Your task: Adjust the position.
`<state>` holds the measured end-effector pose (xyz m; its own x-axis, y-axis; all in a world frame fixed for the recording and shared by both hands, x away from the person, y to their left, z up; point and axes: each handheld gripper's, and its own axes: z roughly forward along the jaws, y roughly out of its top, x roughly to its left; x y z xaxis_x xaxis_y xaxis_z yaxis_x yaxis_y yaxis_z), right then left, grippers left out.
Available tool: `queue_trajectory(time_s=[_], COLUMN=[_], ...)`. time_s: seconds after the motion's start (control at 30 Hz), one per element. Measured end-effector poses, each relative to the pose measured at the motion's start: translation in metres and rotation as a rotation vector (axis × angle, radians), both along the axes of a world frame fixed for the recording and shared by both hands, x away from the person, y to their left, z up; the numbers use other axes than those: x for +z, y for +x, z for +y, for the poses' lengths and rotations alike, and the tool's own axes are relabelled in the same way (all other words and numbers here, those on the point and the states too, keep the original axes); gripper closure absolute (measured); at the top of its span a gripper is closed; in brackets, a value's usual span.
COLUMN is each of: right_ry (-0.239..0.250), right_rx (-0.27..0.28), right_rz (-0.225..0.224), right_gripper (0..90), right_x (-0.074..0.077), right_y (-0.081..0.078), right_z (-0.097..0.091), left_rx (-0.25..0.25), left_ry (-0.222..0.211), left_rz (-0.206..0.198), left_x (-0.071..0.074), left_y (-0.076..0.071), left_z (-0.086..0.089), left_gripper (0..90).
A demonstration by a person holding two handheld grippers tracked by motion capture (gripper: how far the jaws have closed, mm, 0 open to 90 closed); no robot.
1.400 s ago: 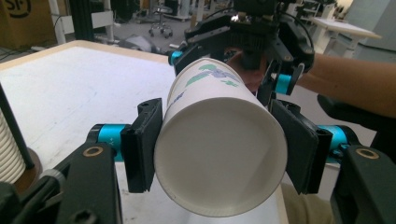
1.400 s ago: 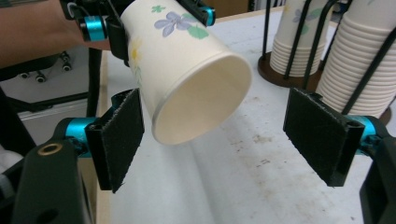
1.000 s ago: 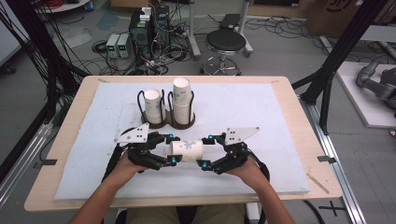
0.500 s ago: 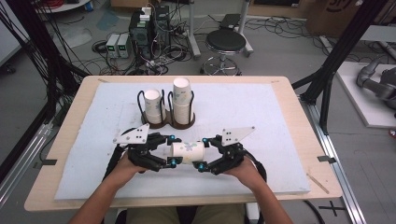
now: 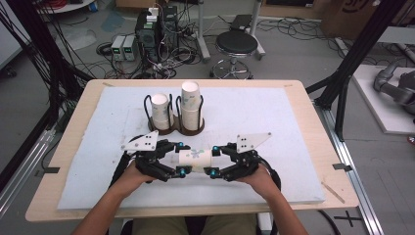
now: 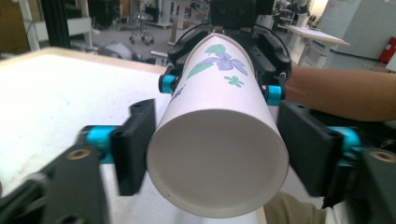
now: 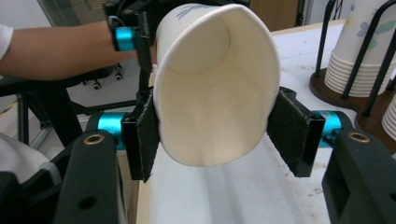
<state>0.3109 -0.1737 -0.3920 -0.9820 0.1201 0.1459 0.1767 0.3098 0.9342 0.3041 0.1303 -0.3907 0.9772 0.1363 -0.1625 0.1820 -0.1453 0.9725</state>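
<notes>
A white paper cup (image 5: 195, 159) with a blue flower print lies level above the mat, between my two grippers. Its mouth faces my right gripper (image 5: 213, 160). In the right gripper view the pads (image 7: 147, 135) press on the cup (image 7: 215, 93) and squash its rim into an oval; these jaws have just been closing on it. The cup's base end (image 6: 219, 116) sits between the jaws of my left gripper (image 5: 182, 158). Those jaws have just been opening and now stand loosely beside the cup.
A dark wire holder (image 5: 178, 129) behind the grippers carries two stacks of paper cups (image 5: 161, 112) (image 5: 191, 105). The white mat (image 5: 274, 132) covers most of the wooden table. A stool (image 5: 236, 44) and electronics stand on the floor beyond.
The right gripper's jaws have come together on the cup's mouth end. The left gripper's jaws have spread apart from the cup's base end. Both hands stay where they were.
</notes>
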Motion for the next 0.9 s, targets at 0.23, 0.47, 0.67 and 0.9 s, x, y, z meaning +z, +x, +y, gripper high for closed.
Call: queue_trajectory(time_s=[0.23,0.47,0.67,0.9], right_ry=[-0.021,-0.08,-0.183,-0.293], right_rx=[-0.007,-0.039,-0.045,-0.014], right_rz=[0.006,-0.015,-0.026,-0.052], right_gripper=[40.3,41.0,41.0,40.7], right_x=[0.0,0.006,0.018,0.035], right_y=[0.001,0.003,0.006,0.009], right_z=[-0.001,-0.006,-0.004,0.003], left_rx=[0.037,0.075,0.07,0.059], left_ry=[0.046,0.103,0.197,0.242], left_rz=[0.008,-0.041,-0.071,-0.075], left_x=[0.0,0.011,0.02,0.026], left_y=[0.0,-0.001,0.001,0.003], left_z=[-0.003,0.004,0.003,-0.002], left_gripper=[17.2,16.3,16.3,16.3])
